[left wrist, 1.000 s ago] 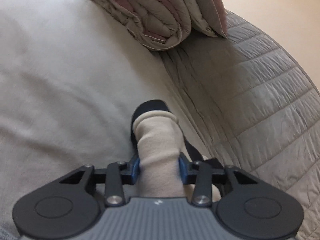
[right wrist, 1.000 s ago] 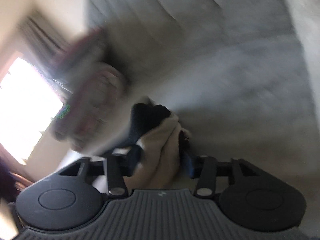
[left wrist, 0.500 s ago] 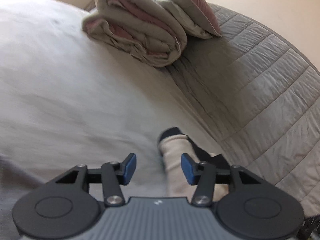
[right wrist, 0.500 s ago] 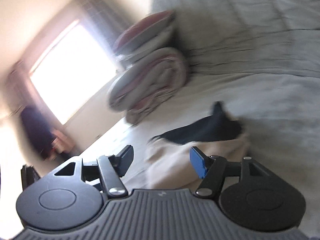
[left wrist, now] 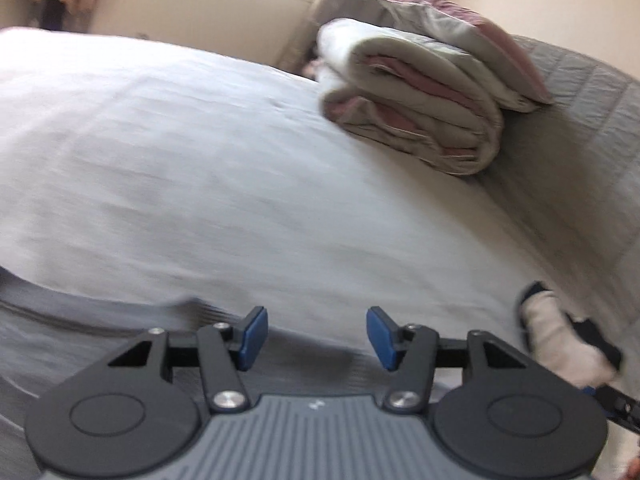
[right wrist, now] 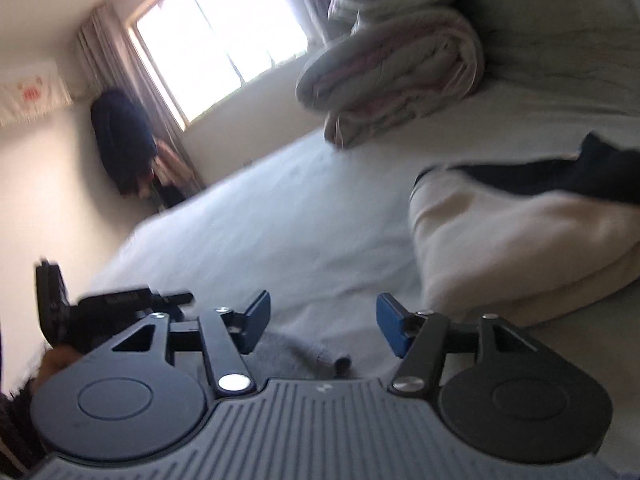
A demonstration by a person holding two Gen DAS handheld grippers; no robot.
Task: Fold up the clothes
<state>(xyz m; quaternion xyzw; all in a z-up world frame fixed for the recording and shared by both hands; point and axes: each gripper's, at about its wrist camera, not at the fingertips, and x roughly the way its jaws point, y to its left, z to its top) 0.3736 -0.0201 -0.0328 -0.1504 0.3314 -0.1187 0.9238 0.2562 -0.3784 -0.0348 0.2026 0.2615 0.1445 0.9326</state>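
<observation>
We see a bed (left wrist: 180, 168) under a pale sheet, with a quilted grey headboard (left wrist: 592, 128) at its right end in the left wrist view. The room has cream walls, a bright window (right wrist: 224, 36) with curtains (right wrist: 116, 64), and dark clothes hanging (right wrist: 124, 140) in the corner beside it.

A folded quilt (left wrist: 424, 112), cream and pink, lies on the bed against the headboard; the right wrist view shows it too (right wrist: 392, 76), up past the bundle.

The folded bundle (right wrist: 516, 236), cream cloth with a dark piece tucked along its far edge, rests on the sheet near the headboard. In the left wrist view it sits at the far right edge (left wrist: 564, 348), well off to the side of the fingers.

Our left gripper (left wrist: 316, 336) is released and its jaws are opening, with nothing between them but a grey garment (left wrist: 120, 320) lying below. Our right gripper (right wrist: 324, 324) is released too, its jaws closing on nothing; the bundle lies just right of its right finger, apart from it. A grey fabric edge (right wrist: 296, 356) shows below. The left gripper appears at that view's left edge (right wrist: 120, 308).
</observation>
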